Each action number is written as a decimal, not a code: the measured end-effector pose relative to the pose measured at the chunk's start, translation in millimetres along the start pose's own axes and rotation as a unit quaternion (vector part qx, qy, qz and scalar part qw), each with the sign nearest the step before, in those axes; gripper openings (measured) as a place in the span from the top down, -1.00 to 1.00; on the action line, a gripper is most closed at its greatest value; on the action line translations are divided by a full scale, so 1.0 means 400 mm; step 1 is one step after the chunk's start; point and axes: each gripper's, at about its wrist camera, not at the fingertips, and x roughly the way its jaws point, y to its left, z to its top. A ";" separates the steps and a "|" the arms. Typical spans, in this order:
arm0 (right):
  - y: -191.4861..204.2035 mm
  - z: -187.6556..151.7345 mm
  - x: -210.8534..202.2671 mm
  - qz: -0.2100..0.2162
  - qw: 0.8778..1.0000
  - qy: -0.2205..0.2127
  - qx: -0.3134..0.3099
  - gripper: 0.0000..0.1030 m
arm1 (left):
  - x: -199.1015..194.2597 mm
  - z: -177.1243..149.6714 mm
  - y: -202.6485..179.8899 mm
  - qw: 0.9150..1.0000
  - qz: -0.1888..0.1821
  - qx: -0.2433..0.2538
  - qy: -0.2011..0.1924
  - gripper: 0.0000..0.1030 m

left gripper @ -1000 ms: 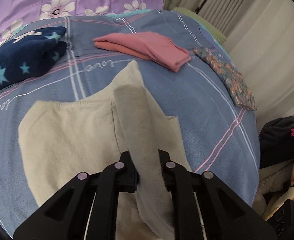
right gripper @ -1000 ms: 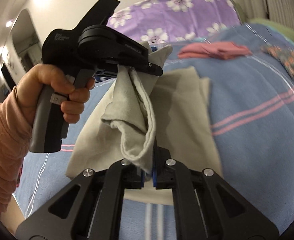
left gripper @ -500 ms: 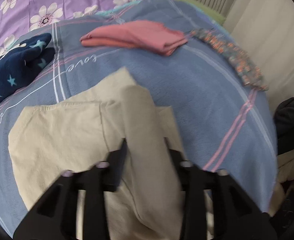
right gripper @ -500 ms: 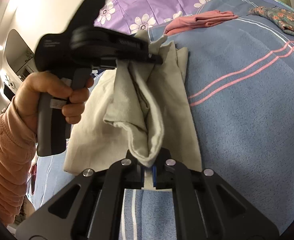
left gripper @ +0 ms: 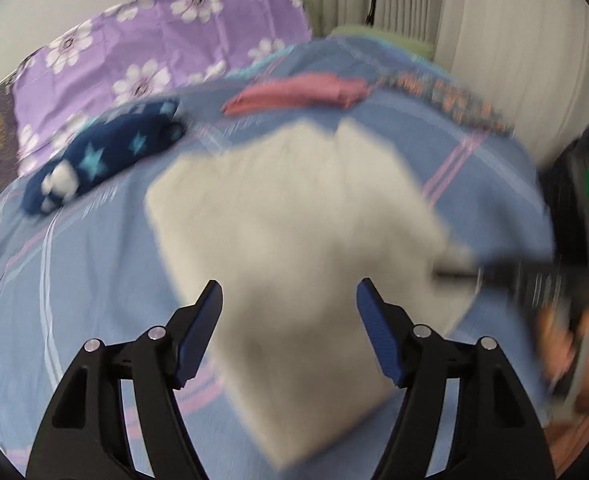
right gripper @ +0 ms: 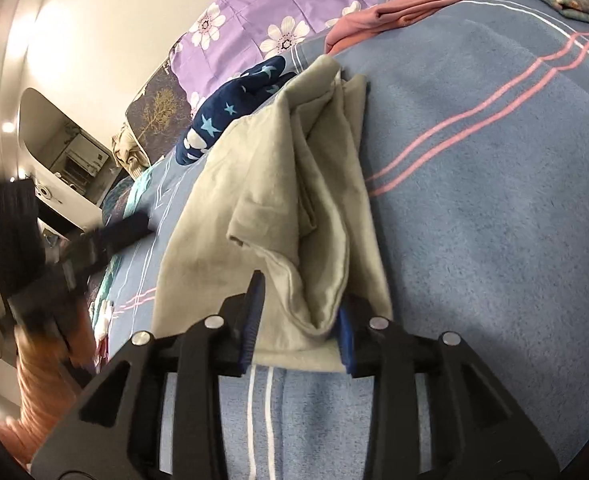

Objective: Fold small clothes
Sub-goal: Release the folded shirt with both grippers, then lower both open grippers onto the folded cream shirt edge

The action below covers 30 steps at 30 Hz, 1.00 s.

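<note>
both grippers, left gripper point(left gripper: 288, 300) and right gripper point(right gripper: 300, 316), stand apart over the motion-blurred beige garment point(right gripper: 294, 200).

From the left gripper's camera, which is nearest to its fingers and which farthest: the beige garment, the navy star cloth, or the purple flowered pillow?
1. Beige garment: directly ahead, running between the fingers.
2. Navy star cloth: further back, to the left.
3. Purple flowered pillow: farthest, at the bed's head.
</note>
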 end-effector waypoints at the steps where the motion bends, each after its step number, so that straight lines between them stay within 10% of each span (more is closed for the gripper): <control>1: 0.001 0.013 0.004 -0.008 1.000 -0.003 -0.006 0.86 | 0.001 -0.030 0.003 1.000 0.006 0.000 0.009 -0.36; 16: -0.025 0.000 -0.050 -0.059 0.998 -0.013 0.021 0.79 | -0.054 -0.167 0.044 0.998 0.010 -0.055 -0.013 -0.36; 18: -0.015 0.005 -0.083 -0.085 0.996 -0.035 0.009 0.55 | -0.074 -0.159 0.045 0.998 0.006 -0.057 -0.033 -0.10; 22: 0.022 0.021 -0.124 -0.061 0.996 -0.064 -0.020 0.77 | -0.080 -0.123 0.051 0.994 -0.049 -0.074 -0.066 0.61; 26: 0.077 0.021 -0.083 -0.019 0.996 -0.050 -0.070 0.84 | 0.006 -0.114 0.033 0.995 -0.055 -0.075 -0.023 0.64; 30: 0.022 0.002 0.012 -0.104 0.992 -0.004 -0.066 1.00 | 0.046 -0.135 0.012 0.997 -0.039 -0.064 -0.014 0.59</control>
